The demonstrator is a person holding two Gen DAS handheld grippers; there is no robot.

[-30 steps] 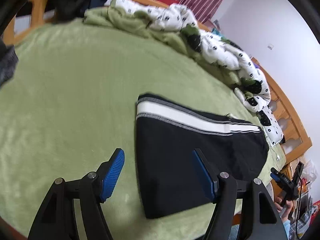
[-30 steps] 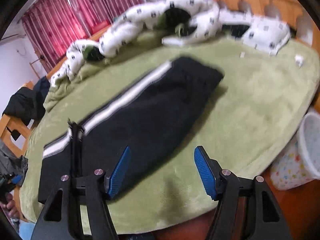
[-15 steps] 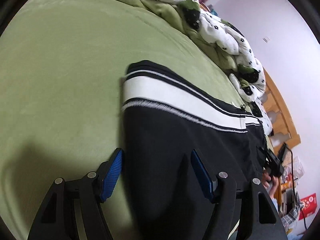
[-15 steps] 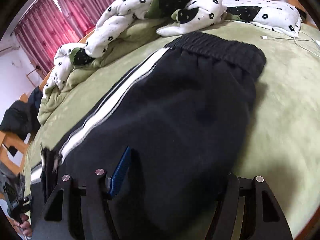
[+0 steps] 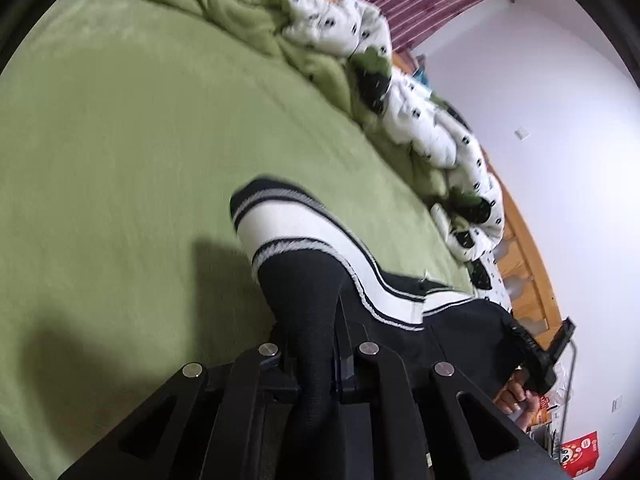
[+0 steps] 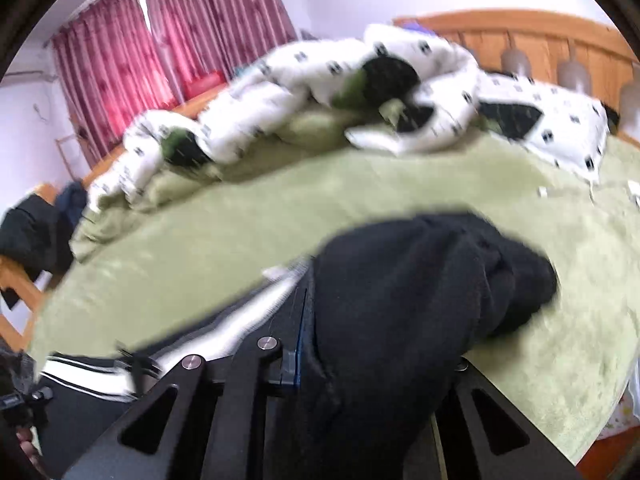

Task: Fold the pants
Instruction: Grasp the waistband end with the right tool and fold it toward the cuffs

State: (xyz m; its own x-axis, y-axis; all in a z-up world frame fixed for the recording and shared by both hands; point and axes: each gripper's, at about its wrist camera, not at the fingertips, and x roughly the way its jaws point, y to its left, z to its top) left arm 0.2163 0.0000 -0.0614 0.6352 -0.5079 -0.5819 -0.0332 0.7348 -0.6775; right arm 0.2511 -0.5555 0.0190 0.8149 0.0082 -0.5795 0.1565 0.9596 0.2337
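The black pants [image 5: 304,300] with white side stripes lie on a green blanket [image 5: 120,160]. My left gripper [image 5: 316,356] is shut on the hem end of the pants, and the fabric is bunched and lifted between the fingers. My right gripper [image 6: 372,364] is shut on the waistband end of the pants [image 6: 420,280], which is raised off the blanket [image 6: 240,232] and drapes over the right finger, hiding it. The view is motion-blurred. The right gripper also shows at the far end of the pants in the left wrist view [image 5: 532,356].
A white and black patterned duvet [image 6: 320,92] is heaped along the far side of the bed, also in the left wrist view [image 5: 420,120]. A wooden headboard [image 6: 520,36], red curtains [image 6: 180,40] and dark clothes [image 6: 32,236] on a chair surround the bed.
Both grippers came down onto the pants and closed on them, the left on the hem end and the right on the waistband end. Both ends have since been lifted off the blanket.
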